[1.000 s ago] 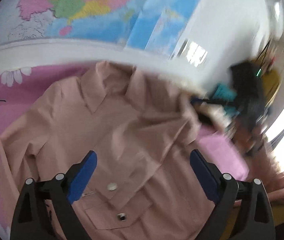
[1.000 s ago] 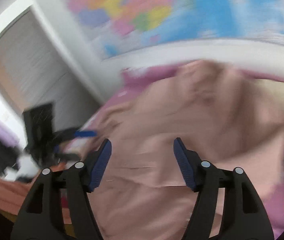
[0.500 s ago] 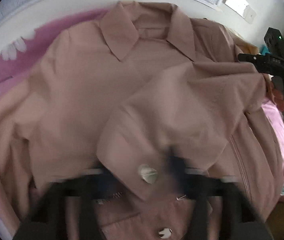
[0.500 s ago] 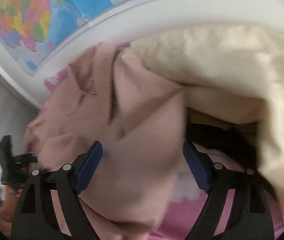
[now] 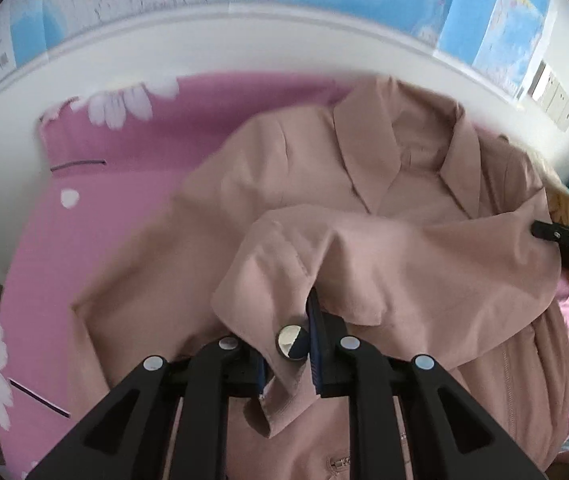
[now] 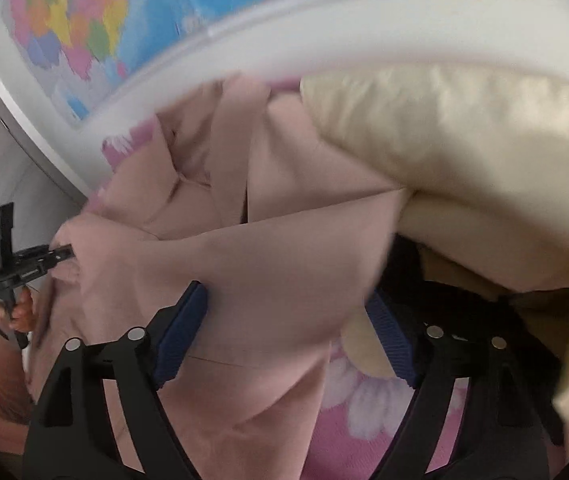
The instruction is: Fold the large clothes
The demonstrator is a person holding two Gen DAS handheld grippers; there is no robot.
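A dusty-pink shirt (image 5: 284, 208) lies face up on a bed with a pink flowered sheet (image 5: 116, 200), collar (image 5: 400, 160) toward the white headboard (image 5: 204, 48) and the map (image 6: 84, 20) on the wall above it. The left gripper (image 5: 286, 344) has its jaws nearly together on a sleeve cuff (image 5: 280, 320), right by the pale button (image 5: 290, 338), so the cloth is pinched and held up over the chest. The right gripper (image 6: 284, 340) has its jaws about half open and they have just been closing; the upper part of the same sleeve lies between them, though from its own view I cannot say the pads press on it yet. From the left camera its tip seems to meet the sleeve near the shoulder. A cream pillow (image 6: 464, 160) sits just beside that shoulder, crowding the right side. As for progress, I judge the fold barely begun: the shirt is spread out, and one sleeve is being brought across the front, not yet laid flat. The other sleeve, along the opposite edge, looks unfolded, and the body has no crosswise fold. Left to do, by my reckoning: set this sleeve down, bring in the second, then fold the body up.
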